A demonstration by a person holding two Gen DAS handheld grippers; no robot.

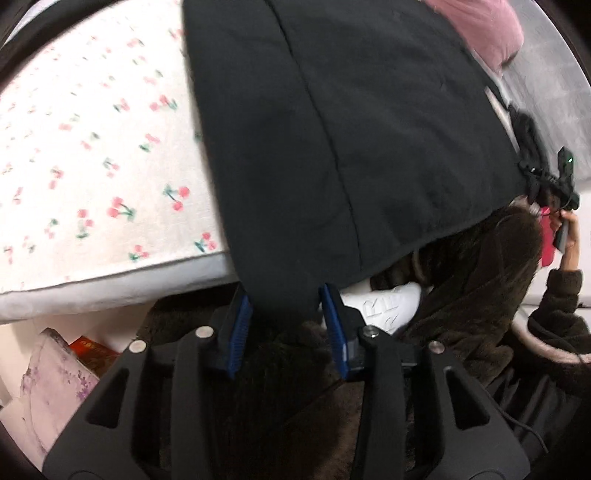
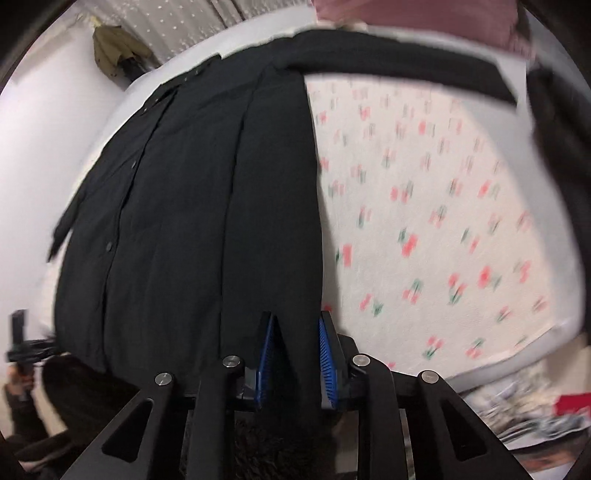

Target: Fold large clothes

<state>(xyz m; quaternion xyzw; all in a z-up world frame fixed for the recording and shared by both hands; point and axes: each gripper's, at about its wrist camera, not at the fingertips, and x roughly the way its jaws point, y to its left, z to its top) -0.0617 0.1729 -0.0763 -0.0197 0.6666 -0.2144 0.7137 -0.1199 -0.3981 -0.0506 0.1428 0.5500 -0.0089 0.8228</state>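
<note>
A large black buttoned coat (image 1: 351, 122) lies spread on a bed with a white cherry-print sheet (image 1: 92, 155). My left gripper (image 1: 286, 306) is shut on the coat's bottom hem at the bed's near edge, blue pads (image 1: 242, 314) on either side of the cloth. In the right wrist view the coat (image 2: 184, 203) runs away from me, button placket at left, one sleeve (image 2: 406, 70) stretched right across the sheet (image 2: 443, 221). My right gripper (image 2: 295, 332) is shut on the hem's other corner, blue pads (image 2: 327, 354) pinching the fabric.
A pink pillow (image 1: 484, 29) lies at the bed's head. The person's brown fleece robe (image 1: 480, 277) and white shoe (image 1: 384, 302) are below the bed edge. Clutter lies on the floor (image 1: 55, 376). An olive garment (image 2: 114, 51) hangs on the far wall.
</note>
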